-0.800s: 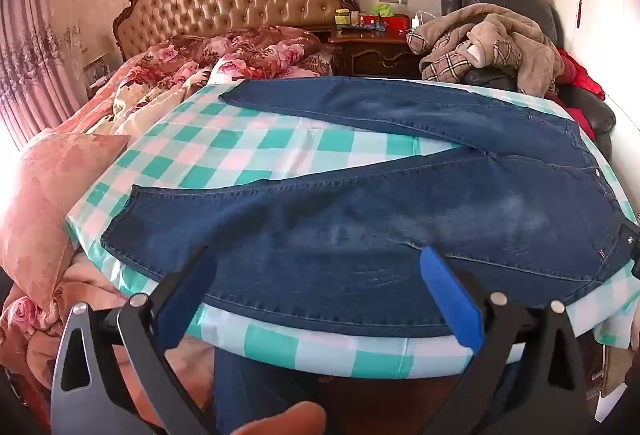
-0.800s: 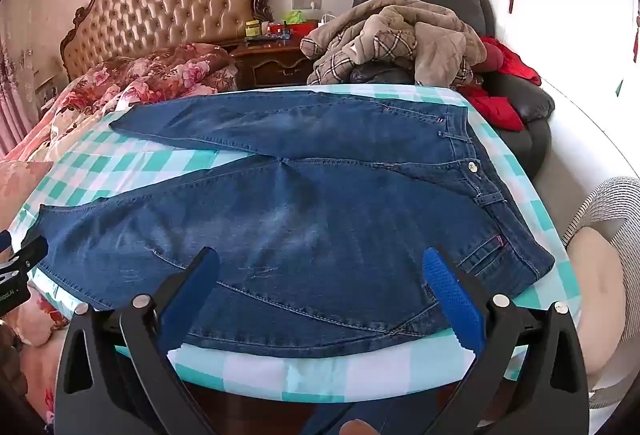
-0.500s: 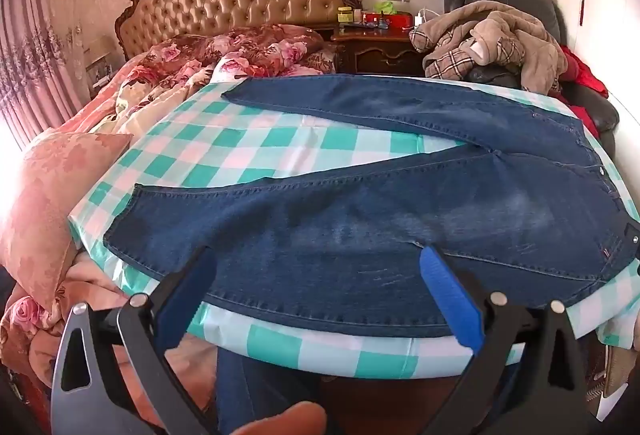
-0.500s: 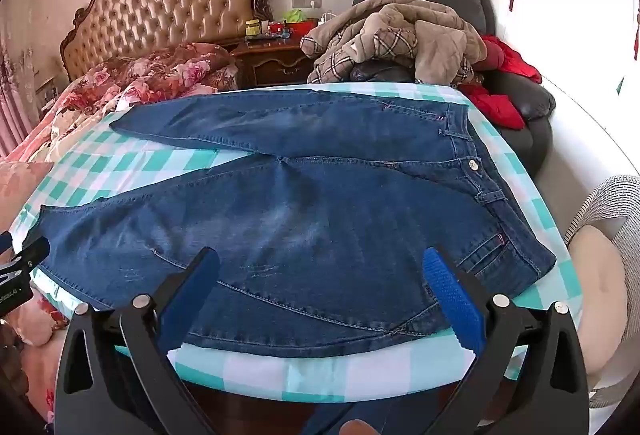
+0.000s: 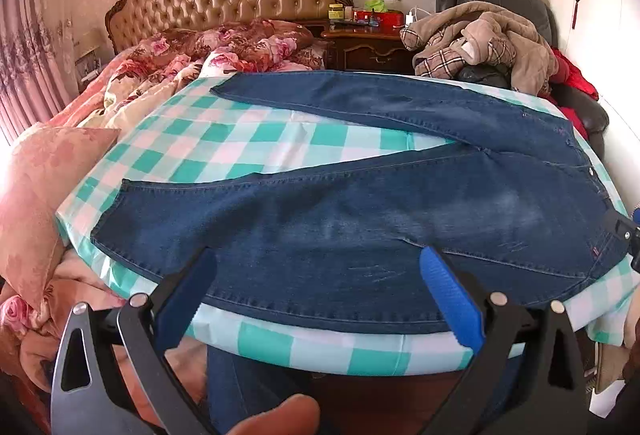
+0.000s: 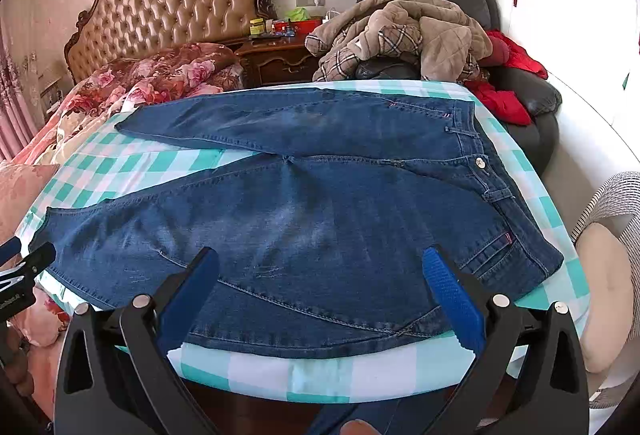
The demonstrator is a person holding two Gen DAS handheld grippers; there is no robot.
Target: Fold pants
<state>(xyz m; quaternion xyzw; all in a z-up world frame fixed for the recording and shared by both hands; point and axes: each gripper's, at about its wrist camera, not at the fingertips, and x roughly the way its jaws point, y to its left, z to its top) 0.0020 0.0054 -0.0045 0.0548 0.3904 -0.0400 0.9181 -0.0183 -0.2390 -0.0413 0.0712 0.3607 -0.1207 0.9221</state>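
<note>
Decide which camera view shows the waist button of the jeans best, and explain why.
The right wrist view. There the button shows clearly as a bright metal disc on the waistband of the jeans. In the left wrist view the same waistband runs along the far right edge, squeezed by the lens, and the button is only a tiny speck.

Items on nightstand [image 5: 372, 19] too small to ID; chair [image 6: 516, 103] mostly hidden under clothes [image 6: 404, 31].

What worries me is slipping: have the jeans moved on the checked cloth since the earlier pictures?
No. The jeans lie with both leg hems over the same squares of the checked cloth as before.
</note>
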